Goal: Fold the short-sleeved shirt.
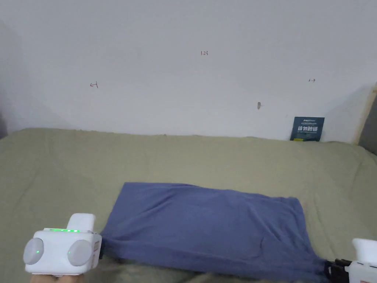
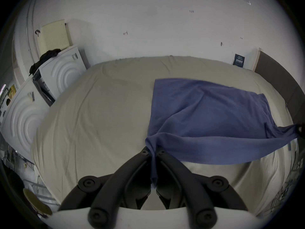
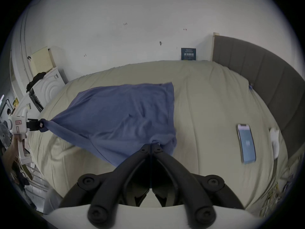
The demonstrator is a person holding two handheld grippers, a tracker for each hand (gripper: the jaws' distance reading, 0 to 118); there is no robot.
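Both black two-jaw grippers, left [image 2: 152,152] and right [image 3: 151,147], are clamped on near corners of the blue cloth short-sleeved shirt [image 1: 210,224], stretching its lifted edge over the olive bed sheet [image 1: 73,166].

Right tool [image 1: 333,271] cut off, bottom-right corner

Bedroom: sheeted bed [image 1: 221,158], padded headboard [image 3: 264,77], phone [image 3: 246,143].

One blue shirt [image 1: 210,228]; two grippers, left gripper [image 2: 152,152] and right gripper [image 3: 151,147]; one phone [image 3: 246,144]; one bed [image 1: 221,158]
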